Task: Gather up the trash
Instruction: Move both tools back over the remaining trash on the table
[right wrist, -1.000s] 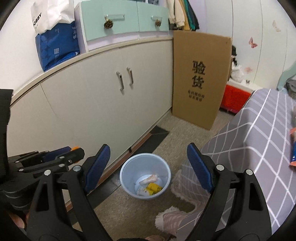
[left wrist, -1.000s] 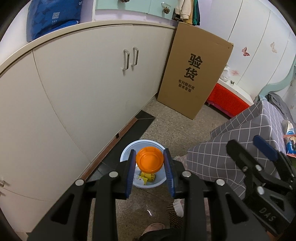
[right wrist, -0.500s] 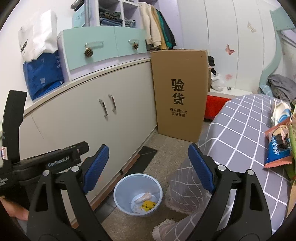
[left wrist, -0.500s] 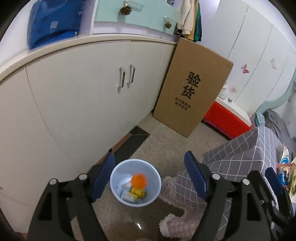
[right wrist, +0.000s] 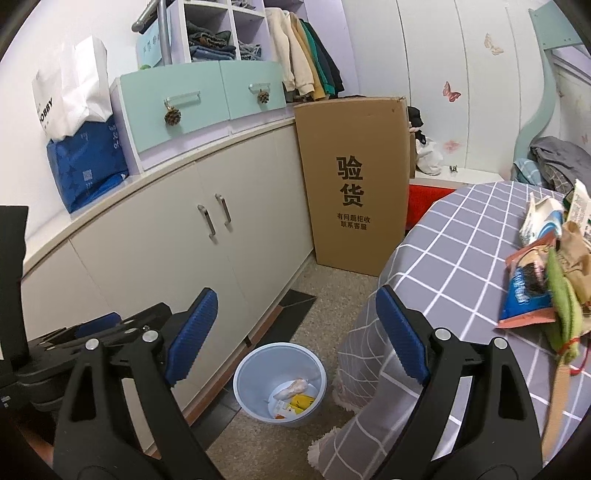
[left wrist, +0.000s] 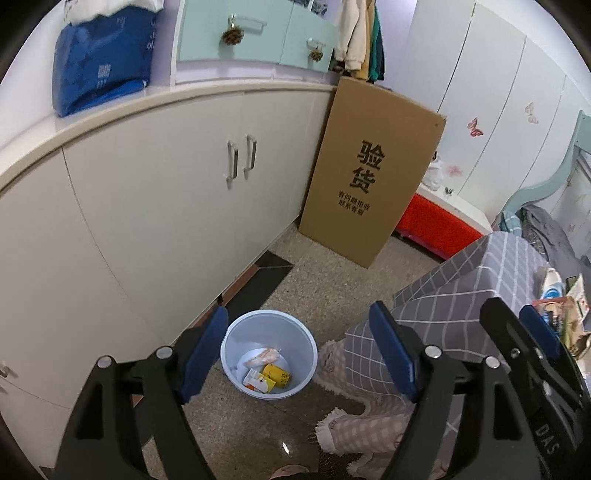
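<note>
The left gripper [left wrist: 299, 352] was held above the floor with its jaws spread wide and nothing between the blue pads [left wrist: 393, 352]. Framed between them, well below, a pale blue bin [left wrist: 269, 360] stood on the speckled floor [left wrist: 332, 273], close to the foot of a white cabinet [left wrist: 166, 206] and just beside the hanging edge of a grey checked tablecloth [left wrist: 461, 280]. Inside the bin, trash was seen: a yellow packet [left wrist: 277, 374], a white and orange carton [left wrist: 258, 382] and a pale wrapped piece [left wrist: 266, 357], all lying on the bottom.

The right gripper [right wrist: 295, 332] was likewise released, its jaws wide apart and empty. From its view the bin [right wrist: 279, 384] was seen below and between the pads [right wrist: 402, 334], with the same litter at the bottom. More trash [right wrist: 539, 280] was left on the tablecloth [right wrist: 443, 258] at the right: a blue and orange snack wrapper, crumpled paper, a green strip and a white carton, heaped together near the table's far side. Part of the left gripper [right wrist: 110, 325] was seen at the lower left of this view, level with the right one.

A tall cardboard box [left wrist: 369, 173] was leant against the end of the cabinet, and a blue bag [left wrist: 99, 62] was set on the cabinet top beside mint drawers [left wrist: 236, 33].
</note>
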Motion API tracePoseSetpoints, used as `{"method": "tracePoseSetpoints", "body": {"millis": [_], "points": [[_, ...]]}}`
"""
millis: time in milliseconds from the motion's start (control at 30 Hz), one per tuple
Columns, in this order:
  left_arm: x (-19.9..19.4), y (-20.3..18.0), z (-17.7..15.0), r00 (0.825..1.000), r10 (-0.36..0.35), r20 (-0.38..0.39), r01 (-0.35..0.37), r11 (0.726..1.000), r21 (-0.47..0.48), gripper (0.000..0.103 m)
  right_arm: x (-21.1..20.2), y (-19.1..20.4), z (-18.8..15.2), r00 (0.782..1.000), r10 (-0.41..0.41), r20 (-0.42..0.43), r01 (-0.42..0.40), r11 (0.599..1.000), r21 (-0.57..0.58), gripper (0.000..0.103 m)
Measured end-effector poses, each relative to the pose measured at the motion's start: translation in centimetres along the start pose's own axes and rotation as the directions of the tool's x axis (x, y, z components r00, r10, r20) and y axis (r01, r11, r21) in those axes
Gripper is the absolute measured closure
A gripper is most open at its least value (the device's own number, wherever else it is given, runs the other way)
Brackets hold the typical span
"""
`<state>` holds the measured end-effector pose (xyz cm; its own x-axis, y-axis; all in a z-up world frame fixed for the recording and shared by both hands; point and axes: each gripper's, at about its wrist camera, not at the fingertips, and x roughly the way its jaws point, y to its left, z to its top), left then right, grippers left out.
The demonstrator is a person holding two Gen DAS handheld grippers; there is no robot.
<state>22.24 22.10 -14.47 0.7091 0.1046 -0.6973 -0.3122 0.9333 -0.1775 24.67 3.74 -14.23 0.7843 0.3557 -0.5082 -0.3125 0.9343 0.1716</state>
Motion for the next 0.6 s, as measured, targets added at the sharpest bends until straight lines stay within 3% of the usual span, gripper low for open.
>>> {"method": "tracePoseSetpoints", "body": {"millis": [267,600], "points": [[-3.7,-2.9,-0.5,0.998,-0.043,0.043,0.041,0.998,0.049,0.025,-4.6,-2.4,0.6,0.999,-0.021,0.026,0.019,0.998,0.054,0.017],[-7.0,-12.1,-2.7,0.988,-0.151,0.042,0.138,0.966,0.219,0.025,-11.7,-10.8,0.3,0.988,-0.135,0.077,0.117,0.973,0.199,0.015]]}}
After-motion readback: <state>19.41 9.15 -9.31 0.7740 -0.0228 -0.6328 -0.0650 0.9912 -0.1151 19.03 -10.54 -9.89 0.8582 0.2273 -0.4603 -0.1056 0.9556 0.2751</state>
